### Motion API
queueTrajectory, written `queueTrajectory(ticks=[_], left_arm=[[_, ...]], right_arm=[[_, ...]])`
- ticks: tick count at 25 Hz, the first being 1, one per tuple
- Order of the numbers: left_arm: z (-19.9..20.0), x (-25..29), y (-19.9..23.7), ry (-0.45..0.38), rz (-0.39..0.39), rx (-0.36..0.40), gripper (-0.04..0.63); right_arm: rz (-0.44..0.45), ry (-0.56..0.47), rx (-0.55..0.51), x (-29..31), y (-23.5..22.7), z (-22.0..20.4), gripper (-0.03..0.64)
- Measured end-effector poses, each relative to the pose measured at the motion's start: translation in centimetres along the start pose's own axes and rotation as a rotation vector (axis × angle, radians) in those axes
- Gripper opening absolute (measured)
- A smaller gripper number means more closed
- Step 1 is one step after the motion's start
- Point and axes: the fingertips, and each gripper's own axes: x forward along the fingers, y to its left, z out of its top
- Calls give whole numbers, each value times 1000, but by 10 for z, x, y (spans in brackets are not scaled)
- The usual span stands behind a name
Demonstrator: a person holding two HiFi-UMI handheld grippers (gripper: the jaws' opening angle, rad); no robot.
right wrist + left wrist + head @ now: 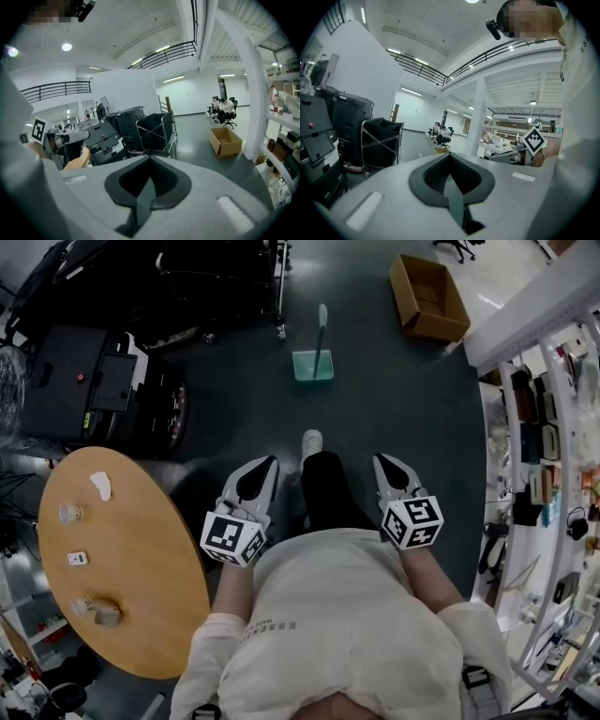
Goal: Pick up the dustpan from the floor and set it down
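The dustpan (312,365) is a teal pan lying on the dark floor ahead of me, with its pale handle (322,327) pointing away. It shows only in the head view. My left gripper (266,465) and right gripper (383,462) hang side by side in front of my body, well short of the dustpan, either side of my leg and shoe (311,442). Both are shut with nothing between the jaws. In the left gripper view the left gripper (450,157) looks out level across the hall; the right gripper (150,160) does likewise in its own view.
A round wooden table (141,549) with small items stands at my left. Black machines (94,381) and a black folding cart (154,129) sit at the back left. A cardboard box (429,296) lies at the back right, and shelving (553,427) lines the right side.
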Motion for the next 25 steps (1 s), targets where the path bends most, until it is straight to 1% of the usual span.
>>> queueTrajectory(ticks=[4,7,10,14,17,21,25], left_arm=[[5,31,37,18,34,1,17],[13,62,73,42,50,8,17],[28,101,119,43,69,-2,17],[50,157,165,54,63,-6,17],[59,194,199,75,81,-18,17],[68,242,241,59,103,-45,17],[70,279,275,58,120,-67,17]], right_arm=[[35,32,30,54,-14,12,-11],[53,36,46,104,-24,36,-11],[69,46,63,160,-36,62,-10],[73,90,68,227,-62,94,-11],[65,143,67,271,-81,110,-10],[40,222,20,325,-105,116,-10],[-1,296,38,377,-125,107,-11]])
